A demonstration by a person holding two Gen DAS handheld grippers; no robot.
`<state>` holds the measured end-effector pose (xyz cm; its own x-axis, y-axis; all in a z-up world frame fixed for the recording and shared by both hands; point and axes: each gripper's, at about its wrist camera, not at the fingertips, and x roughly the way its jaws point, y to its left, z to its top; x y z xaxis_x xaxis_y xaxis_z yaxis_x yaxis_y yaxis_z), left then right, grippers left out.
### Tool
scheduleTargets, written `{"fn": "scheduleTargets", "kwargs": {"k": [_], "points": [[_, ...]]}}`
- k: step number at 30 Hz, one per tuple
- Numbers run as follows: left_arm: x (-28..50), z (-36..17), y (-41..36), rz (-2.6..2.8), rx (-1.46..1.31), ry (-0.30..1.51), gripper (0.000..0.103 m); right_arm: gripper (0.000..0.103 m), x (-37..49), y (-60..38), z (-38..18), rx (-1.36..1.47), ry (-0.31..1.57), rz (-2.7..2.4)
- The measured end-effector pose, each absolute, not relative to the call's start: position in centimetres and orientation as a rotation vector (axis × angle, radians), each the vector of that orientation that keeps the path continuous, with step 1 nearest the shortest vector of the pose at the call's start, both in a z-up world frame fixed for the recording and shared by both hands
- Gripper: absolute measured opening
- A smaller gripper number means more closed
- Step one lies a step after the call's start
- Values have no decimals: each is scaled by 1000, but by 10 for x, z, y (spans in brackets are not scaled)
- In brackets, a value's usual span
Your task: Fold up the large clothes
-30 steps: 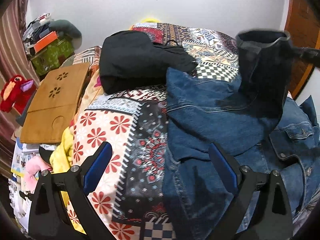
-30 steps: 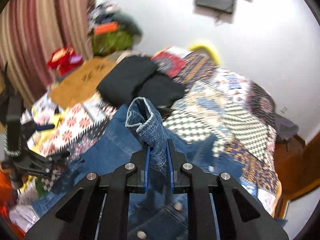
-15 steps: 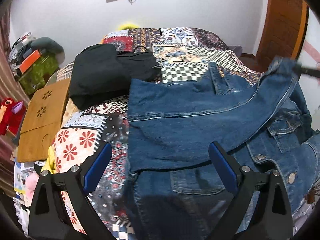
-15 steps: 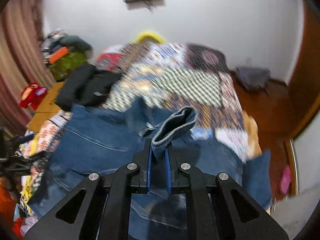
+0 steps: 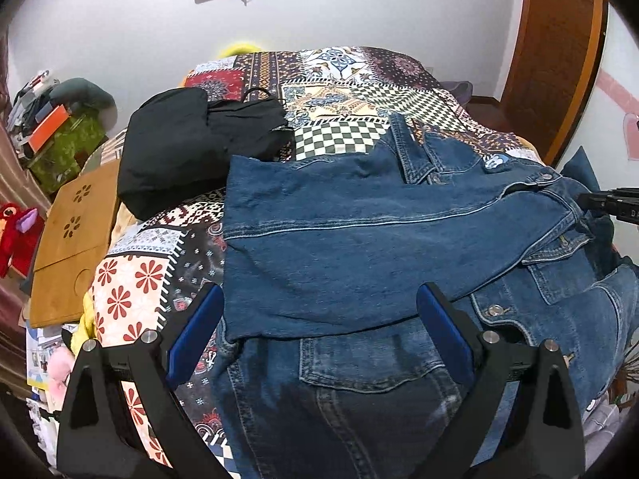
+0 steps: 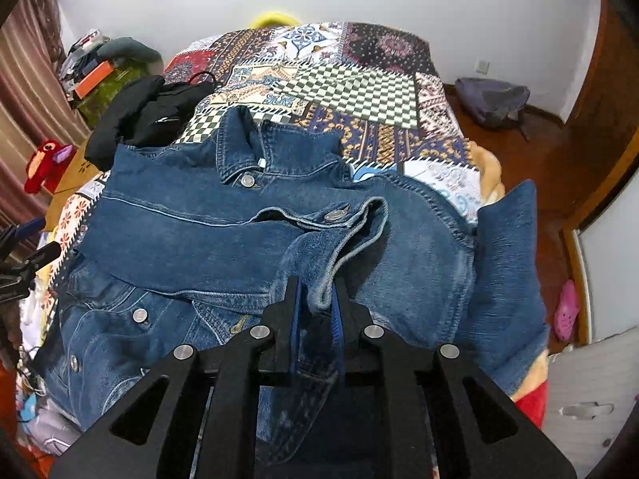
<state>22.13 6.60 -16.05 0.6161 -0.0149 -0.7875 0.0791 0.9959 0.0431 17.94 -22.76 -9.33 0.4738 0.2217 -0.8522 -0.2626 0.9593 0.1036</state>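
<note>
A blue denim jacket [image 5: 359, 247] lies on the patchwork bedspread [image 5: 339, 92], front up, with one sleeve [image 5: 339, 235] folded across the chest. My left gripper [image 5: 319, 335] is open and empty, hovering over the jacket's lower left part. My right gripper [image 6: 315, 303] is shut on the sleeve cuff [image 6: 343, 235] and holds it low over the jacket [image 6: 179, 219]. The right gripper also shows at the right edge of the left wrist view [image 5: 611, 207].
A black garment pile [image 5: 191, 143] lies on the bed behind the jacket. A wooden lap tray [image 5: 76, 235] and a red plush toy [image 5: 16, 231] sit at the left. A wooden door [image 5: 555, 52] stands at the right. A grey bag [image 6: 495, 99] lies on the floor.
My right gripper carried the sleeve cuff across the jacket to the right and down, laying the sleeve flat over the chest. My left gripper stayed open and shifted slightly.
</note>
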Motion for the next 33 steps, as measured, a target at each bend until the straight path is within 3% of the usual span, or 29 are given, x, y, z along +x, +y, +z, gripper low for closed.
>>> {"fn": "scheduleTargets", "kwargs": {"k": [7, 9, 11, 14, 22, 33], "points": [[225, -146, 47, -83, 111, 869, 98, 15, 165, -249, -55, -36, 942, 235], [228, -139, 41, -92, 115, 853, 98, 22, 159, -261, -38, -9, 896, 215], [231, -131, 32, -105, 119, 832, 98, 45, 152, -271, -23, 18, 849, 188], [236, -119, 18, -124, 130, 798, 98, 59, 140, -291, -4, 49, 758, 125], [251, -101, -24, -187, 133, 747, 98, 64, 124, -349, -2, 159, 722, 15], [264, -125, -63, -228, 176, 807, 98, 64, 142, -420, -123, 515, 981, -99]]}}
